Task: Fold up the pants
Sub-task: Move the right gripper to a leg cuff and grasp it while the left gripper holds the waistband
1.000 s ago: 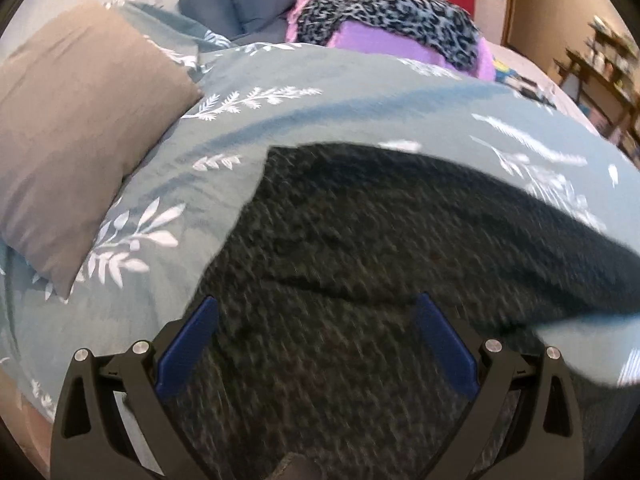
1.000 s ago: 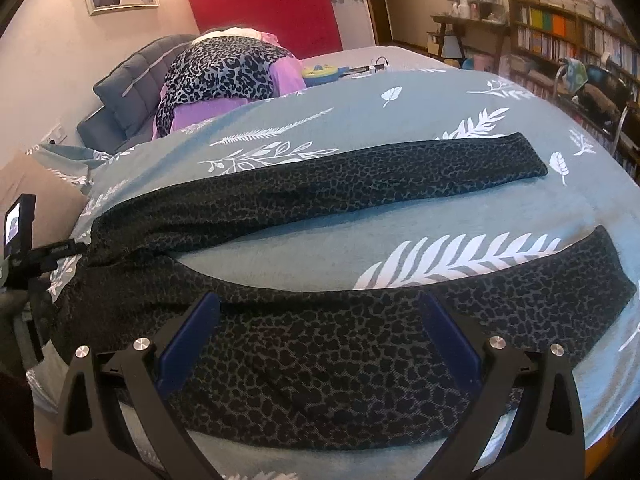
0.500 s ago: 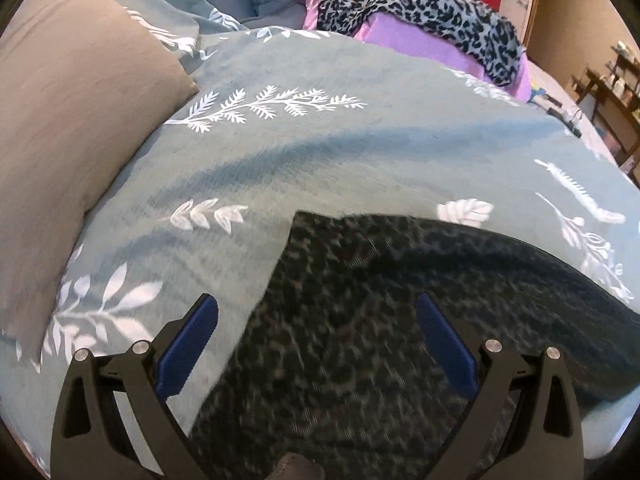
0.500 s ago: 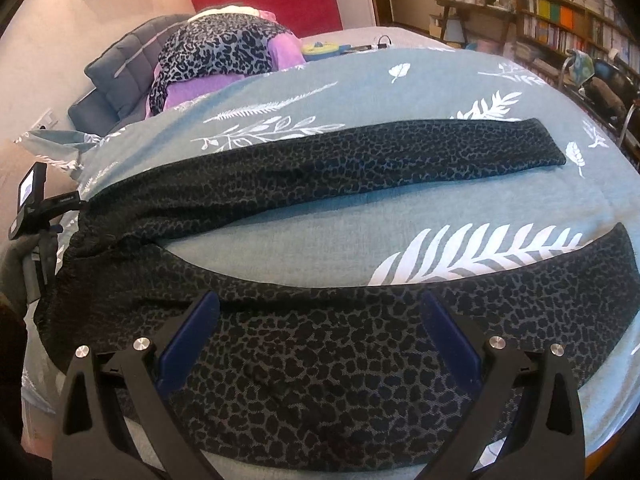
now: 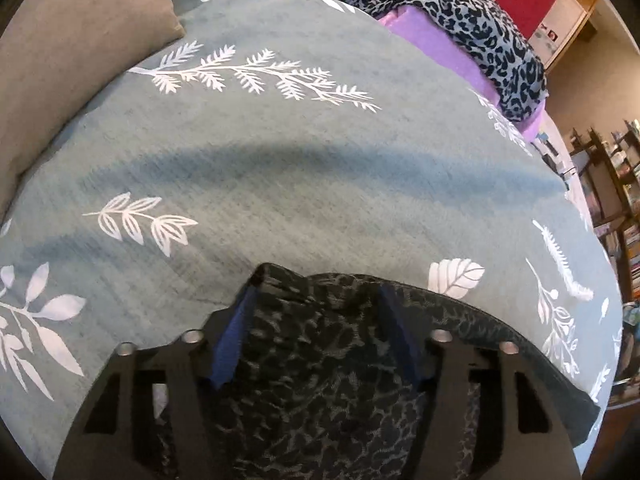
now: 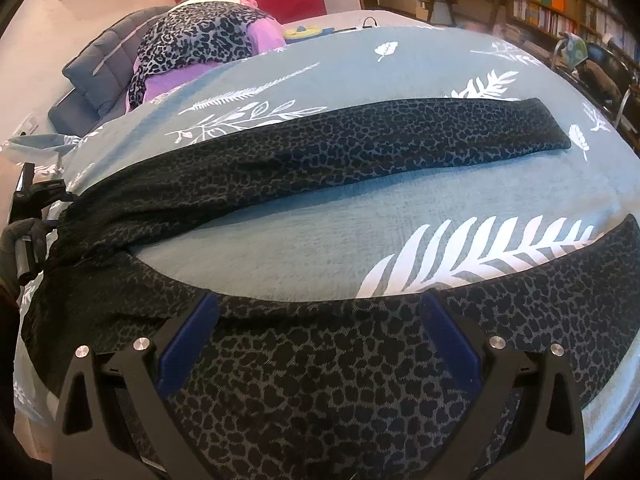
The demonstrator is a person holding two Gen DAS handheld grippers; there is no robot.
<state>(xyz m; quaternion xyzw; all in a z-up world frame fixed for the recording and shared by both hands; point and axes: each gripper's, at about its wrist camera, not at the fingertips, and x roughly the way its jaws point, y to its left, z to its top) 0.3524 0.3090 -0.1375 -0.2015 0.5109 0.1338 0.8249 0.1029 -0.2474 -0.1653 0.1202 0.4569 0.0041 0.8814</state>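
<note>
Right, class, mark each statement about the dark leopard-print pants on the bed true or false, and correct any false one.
1. The pants lie with both legs spread apart on the teal leaf-print bedspread. True.
2. The left gripper hangs over bare bedspread with no cloth between its fingers. False: its jaws are closing and a bunched edge of the pants sits between them.
3. The right gripper is clamped shut on a pant leg. False: its jaws stand wide open over the near leg.
4. A tan pillow lies at the edge of the bedspread. True.
5. The far pant leg is folded back over the near one. False: it lies stretched out, with bedspread showing between the two.
</note>
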